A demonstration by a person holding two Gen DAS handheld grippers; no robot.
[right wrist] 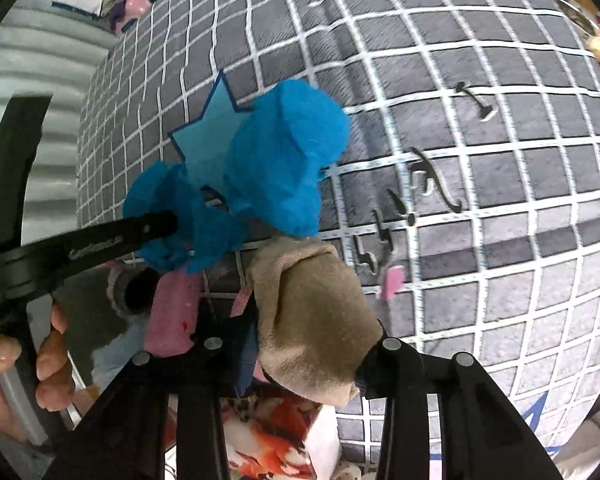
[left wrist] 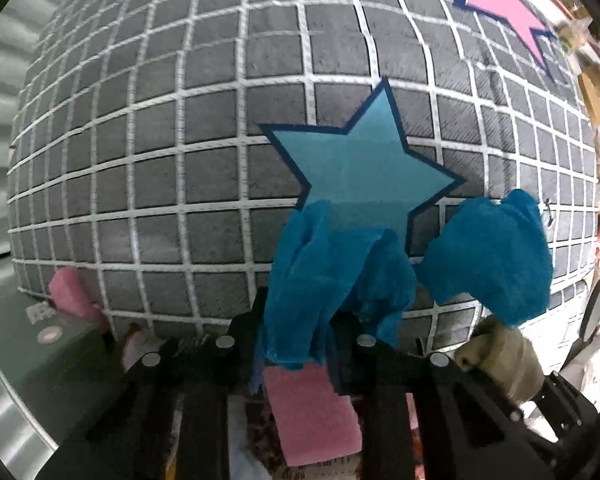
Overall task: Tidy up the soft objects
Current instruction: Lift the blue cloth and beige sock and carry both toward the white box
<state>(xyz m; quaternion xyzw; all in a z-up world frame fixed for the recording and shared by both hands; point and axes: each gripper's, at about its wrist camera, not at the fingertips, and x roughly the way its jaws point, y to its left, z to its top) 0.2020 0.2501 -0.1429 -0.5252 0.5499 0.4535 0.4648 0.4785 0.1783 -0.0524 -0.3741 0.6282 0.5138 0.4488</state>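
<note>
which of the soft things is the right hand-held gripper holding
The beige sock, bunched between the right hand-held gripper. The blue cloth differs: bright blue, and held in the left hand-held gripper.

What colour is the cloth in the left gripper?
Bright blue cloth; clearest in the left wrist view.

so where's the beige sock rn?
Right wrist view, low centre: beige sock clamped in the right gripper, just below the blue cloth, over the grid-patterned mat.

Left tongs (left wrist: 300, 340) and right tongs (right wrist: 300, 344) point downward — each clamped on soft fabric
</note>
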